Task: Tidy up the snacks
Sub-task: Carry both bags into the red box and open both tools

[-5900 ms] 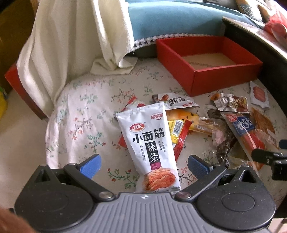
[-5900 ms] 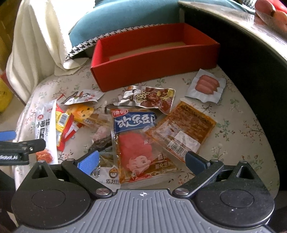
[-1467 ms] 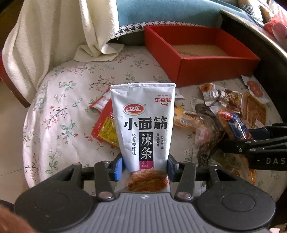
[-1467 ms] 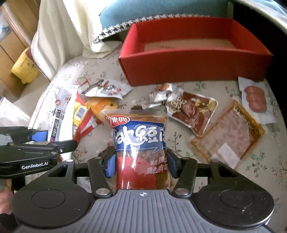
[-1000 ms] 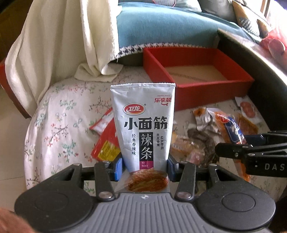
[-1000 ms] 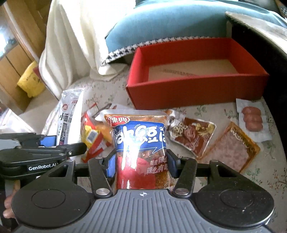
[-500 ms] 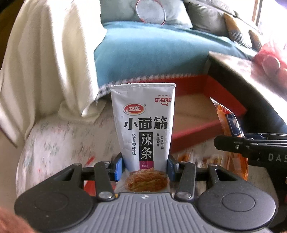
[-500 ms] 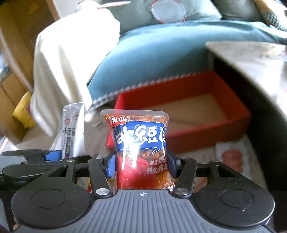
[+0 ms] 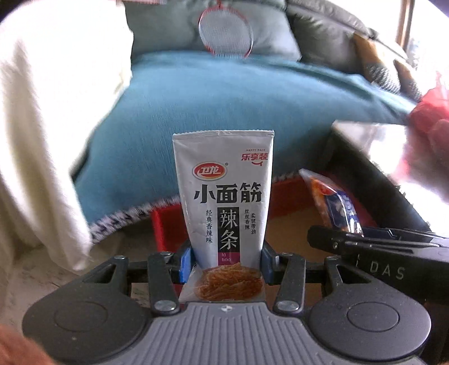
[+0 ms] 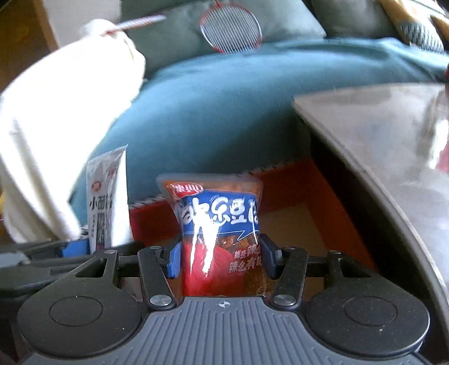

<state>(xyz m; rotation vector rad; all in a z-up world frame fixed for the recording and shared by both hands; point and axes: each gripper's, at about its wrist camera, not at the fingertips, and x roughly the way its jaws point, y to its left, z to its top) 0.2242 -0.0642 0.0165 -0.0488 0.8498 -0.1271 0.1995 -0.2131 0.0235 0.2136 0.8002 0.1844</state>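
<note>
My left gripper is shut on a white snack packet with black lettering and holds it upright in the air. My right gripper is shut on a red and blue snack packet, also upright. Both are over the near part of the red box, which shows in the right wrist view behind the packet. The right gripper and its packet show at the right of the left wrist view. The white packet shows at the left of the right wrist view.
A blue cushion lies behind the box, with a white cloth draped at the left. A dark table with a glossy top stands close on the right. A red racket leans on grey pillows at the back.
Both grippers have risen and moved forward with their packets toward the red box. The snacks on the floral cloth have dropped out of view.
</note>
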